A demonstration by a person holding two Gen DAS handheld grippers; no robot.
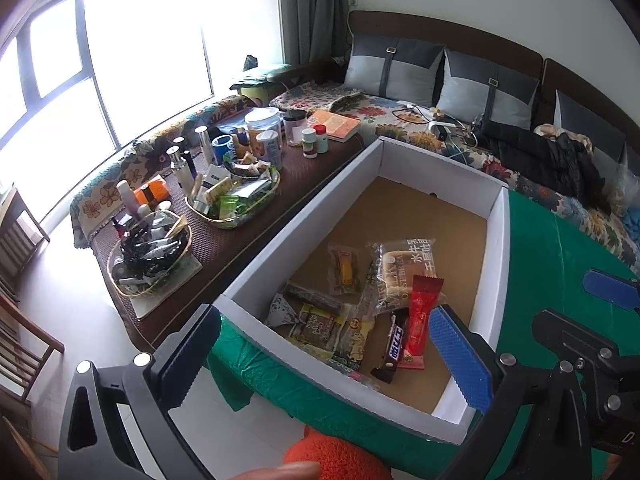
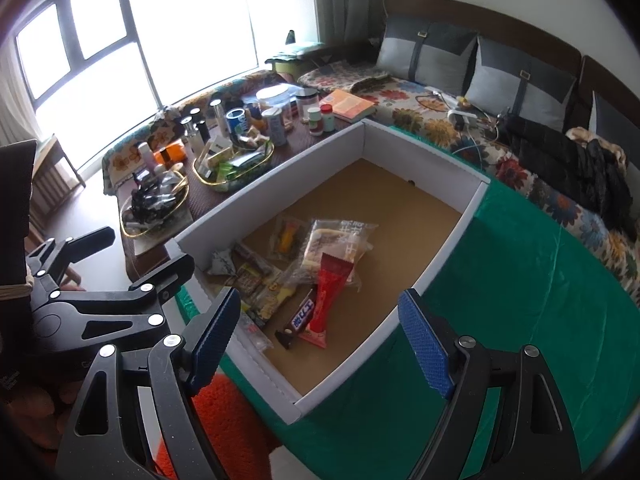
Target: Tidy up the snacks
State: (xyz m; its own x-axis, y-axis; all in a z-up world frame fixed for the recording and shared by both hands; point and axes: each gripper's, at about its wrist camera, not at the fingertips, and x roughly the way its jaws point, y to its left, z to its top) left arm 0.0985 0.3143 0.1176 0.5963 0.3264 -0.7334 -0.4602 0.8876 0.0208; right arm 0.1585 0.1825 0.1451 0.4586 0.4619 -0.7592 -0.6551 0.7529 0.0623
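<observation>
Right now I am holding both sets of jaws wide and empty above the white box (image 2: 432, 264), where the snacks are lying low in the frame. I am judging the red packet (image 2: 329, 296) light, crinkly and slippery, best pinched mid-length; its writing is unreadable.

A: Anything legible in the box?
B: The clear bread packet (image 1: 404, 270) reads "水牛", then "MILK" along its side.
A: And the dark bar (image 1: 394, 354)?
B: White Chinese characters, too small to make out.
</observation>
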